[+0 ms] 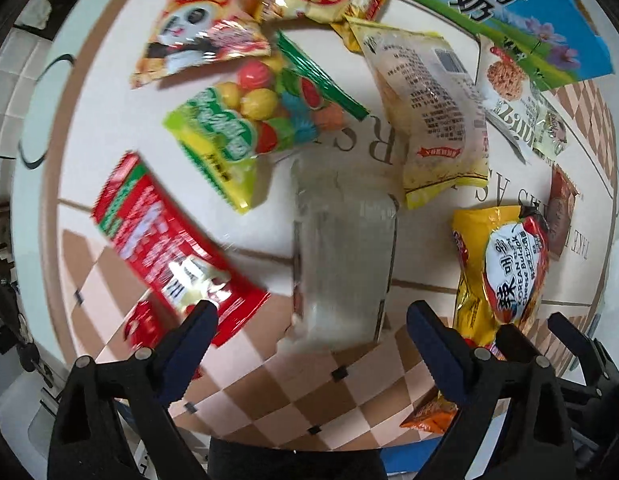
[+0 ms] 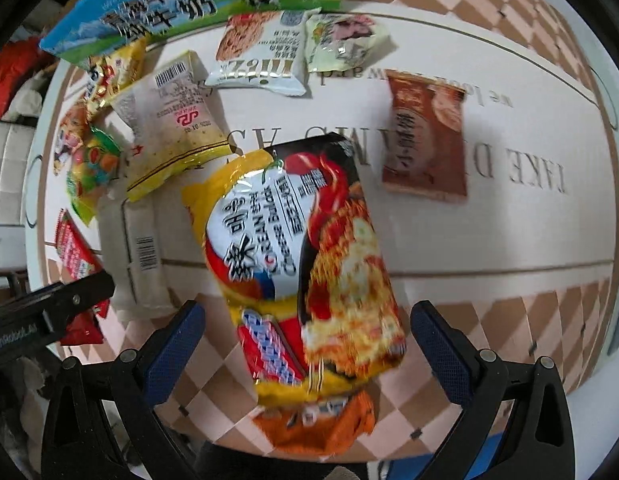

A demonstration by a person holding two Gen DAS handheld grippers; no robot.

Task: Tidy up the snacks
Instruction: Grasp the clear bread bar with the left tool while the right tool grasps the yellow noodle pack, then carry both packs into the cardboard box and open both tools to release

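Observation:
My left gripper (image 1: 311, 316) is open and empty above a clear plastic packet (image 1: 343, 252) that lies between its fingers. A red packet (image 1: 165, 240) lies to its left, a green candy bag (image 1: 249, 120) beyond. My right gripper (image 2: 307, 316) is open over a yellow Korean noodle packet (image 2: 305, 256), which lies on the table on top of an orange packet (image 2: 317, 424). The noodle packet also shows in the left wrist view (image 1: 501, 264). The clear packet shows at the left in the right wrist view (image 2: 135, 252).
Several more snacks lie on the round table (image 2: 489, 240): panda packets (image 1: 197, 32), a pale yellow bag (image 1: 429, 108), a white Mizz packet (image 2: 261, 56), a brown packet (image 2: 425, 136). A blue-green milk carton box (image 1: 509, 8) stands at the back. The table edge is near me.

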